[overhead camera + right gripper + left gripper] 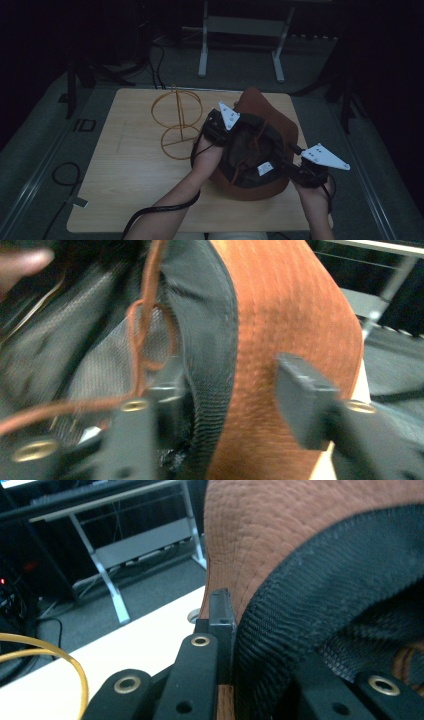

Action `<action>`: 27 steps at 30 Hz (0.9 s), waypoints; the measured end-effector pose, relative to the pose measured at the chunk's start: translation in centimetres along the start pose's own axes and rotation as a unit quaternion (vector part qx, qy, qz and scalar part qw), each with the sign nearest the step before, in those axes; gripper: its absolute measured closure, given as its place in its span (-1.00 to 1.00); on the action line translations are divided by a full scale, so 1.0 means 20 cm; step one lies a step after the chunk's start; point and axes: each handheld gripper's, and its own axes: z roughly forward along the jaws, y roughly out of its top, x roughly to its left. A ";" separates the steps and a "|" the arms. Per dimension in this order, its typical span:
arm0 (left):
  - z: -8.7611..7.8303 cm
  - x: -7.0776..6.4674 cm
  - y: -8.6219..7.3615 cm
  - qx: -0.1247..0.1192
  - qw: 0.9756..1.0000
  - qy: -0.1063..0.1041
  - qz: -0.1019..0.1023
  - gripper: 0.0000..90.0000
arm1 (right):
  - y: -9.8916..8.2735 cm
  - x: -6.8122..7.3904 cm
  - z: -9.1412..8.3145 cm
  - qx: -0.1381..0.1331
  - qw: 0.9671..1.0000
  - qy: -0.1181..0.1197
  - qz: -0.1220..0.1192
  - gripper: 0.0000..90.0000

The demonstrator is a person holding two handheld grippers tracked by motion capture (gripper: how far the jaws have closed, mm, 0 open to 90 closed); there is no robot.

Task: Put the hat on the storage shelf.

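A brown hat (261,106) is held upside down over the wooden table (127,175), its black inner band and a brown cord (145,330) facing up. My left gripper (220,134) is shut on the hat's left edge; in the left gripper view the black band (320,595) sits between the jaws (270,645). My right gripper (288,167) grips the hat's near right edge, one jaw inside against the band and one outside on the brown cloth (290,305), with its fingertips' midpoint (230,400) on the rim. That view is blurred.
A yellow wire stand (177,120) of two rings on a post stands on the table just left of the hat, close to my left gripper, and its ring (55,652) shows in the left gripper view. White desk legs (202,55) stand on the floor behind. A cable loop (65,175) lies left.
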 end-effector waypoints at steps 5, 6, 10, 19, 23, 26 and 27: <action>-0.05 0.04 -0.03 -0.022 1.000 0.000 0.011 0.93 | -0.01 -0.06 -0.13 -0.015 0.999 0.028 0.003 -0.10; -0.07 0.04 -0.04 -0.027 1.000 -0.005 0.011 0.94 | -0.02 -0.08 -0.15 -0.016 1.000 0.021 0.005 -0.11; -0.12 0.07 -0.08 -0.062 0.997 -0.051 0.018 0.93 | -0.05 -0.20 -0.19 -0.013 1.000 -0.001 0.024 -0.05; -0.20 0.15 -0.14 -0.102 0.980 -0.172 0.023 0.93 | -0.10 -0.36 -0.18 -0.003 0.999 -0.004 0.046 0.00; -0.21 0.19 -0.16 -0.132 0.963 -0.234 0.013 0.93 | -0.08 -0.34 -0.16 -0.007 0.999 0.017 0.043 0.02; -0.22 0.20 -0.16 -0.150 0.946 -0.288 0.002 0.93 | -0.07 -0.33 -0.15 -0.011 0.999 0.031 0.040 0.02; -0.22 0.20 -0.16 -0.156 0.940 -0.303 0.000 0.93 | -0.06 -0.31 -0.13 -0.014 0.998 0.046 0.040 0.02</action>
